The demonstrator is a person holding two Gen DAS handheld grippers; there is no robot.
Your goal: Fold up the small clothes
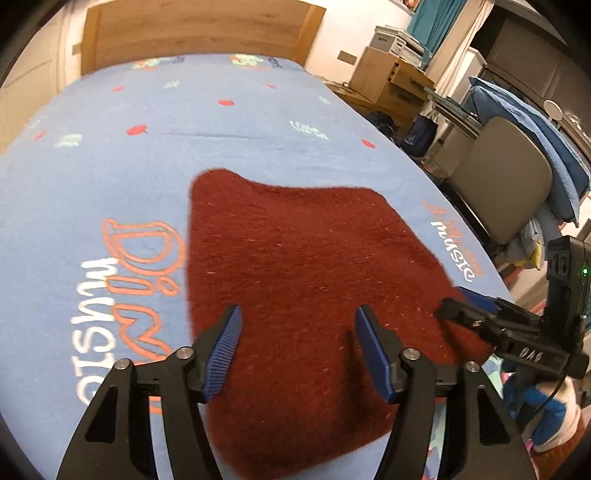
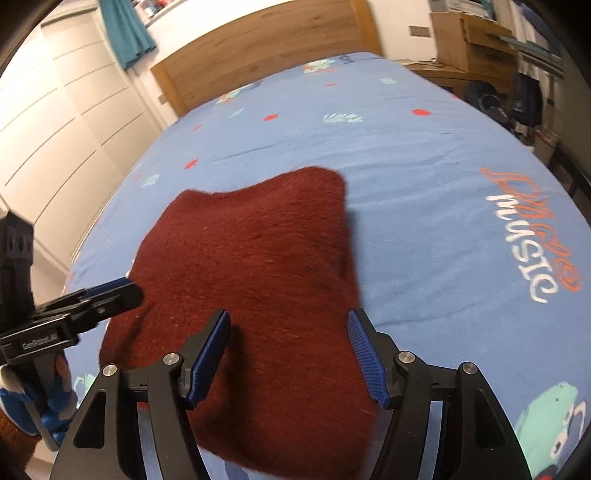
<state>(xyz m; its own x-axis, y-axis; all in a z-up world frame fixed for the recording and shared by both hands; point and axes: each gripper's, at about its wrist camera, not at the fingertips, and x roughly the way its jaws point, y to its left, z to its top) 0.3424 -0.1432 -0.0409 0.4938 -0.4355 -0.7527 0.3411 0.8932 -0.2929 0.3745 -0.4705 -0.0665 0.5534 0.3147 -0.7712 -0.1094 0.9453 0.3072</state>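
Your dark red knit garment lies spread flat on the bed, on its blue printed sheet, toward the near edge. Your left gripper hangs over the garment's near part with its fingers wide apart, holding nothing. Your right gripper hangs over the same cloth just beside it, fingers equally wide, also holding nothing. Each gripper shows at the edge of the other's view. A wooden headboard stands at the far end.
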